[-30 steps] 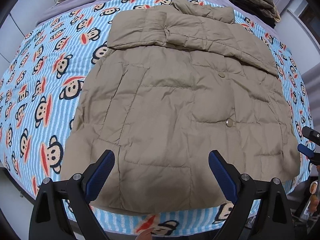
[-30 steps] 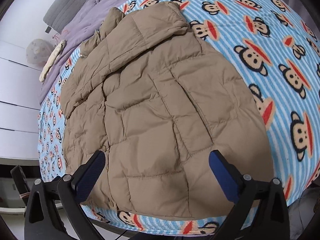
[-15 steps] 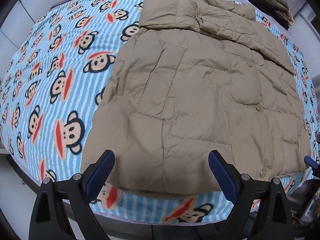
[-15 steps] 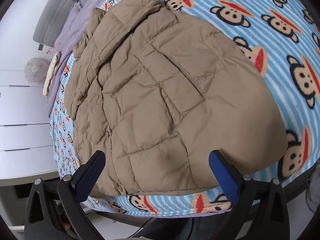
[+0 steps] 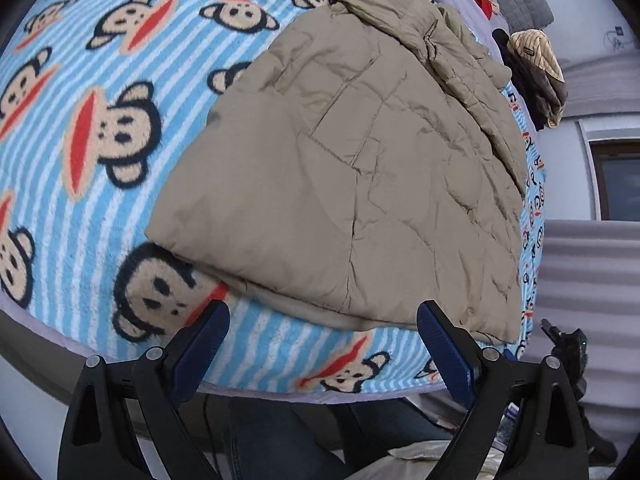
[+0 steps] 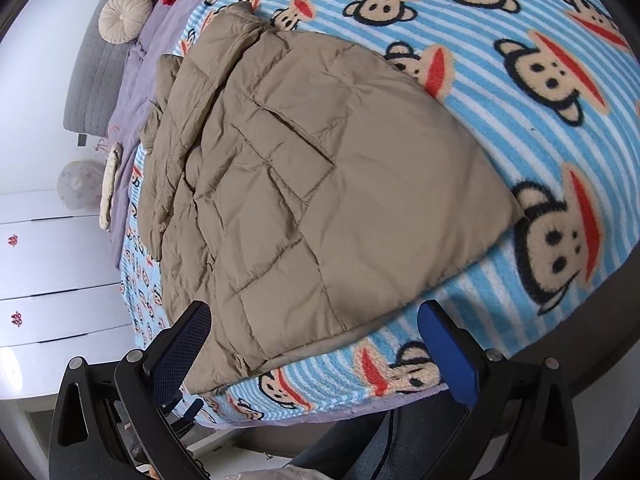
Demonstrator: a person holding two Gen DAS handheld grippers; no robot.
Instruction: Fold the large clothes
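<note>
On the bed, over a blue-striped monkey-print blanket, a tan quilted puffer jacket is lying flat, its hem near the bed's front edge. The left tongs are hovering released at the hem's left corner, gripping nothing. The right tongs are also spread wide, empty, straddling the hem's right corner. A round cushion is sitting against the grey headboard.

The puffy tan quilted jacket covered a fair chunk of the blue striped monkey-print blanket. Lower frame edges cut off both gripper handles. The dark clothing pile at upper right was too jumbled to identify.
</note>
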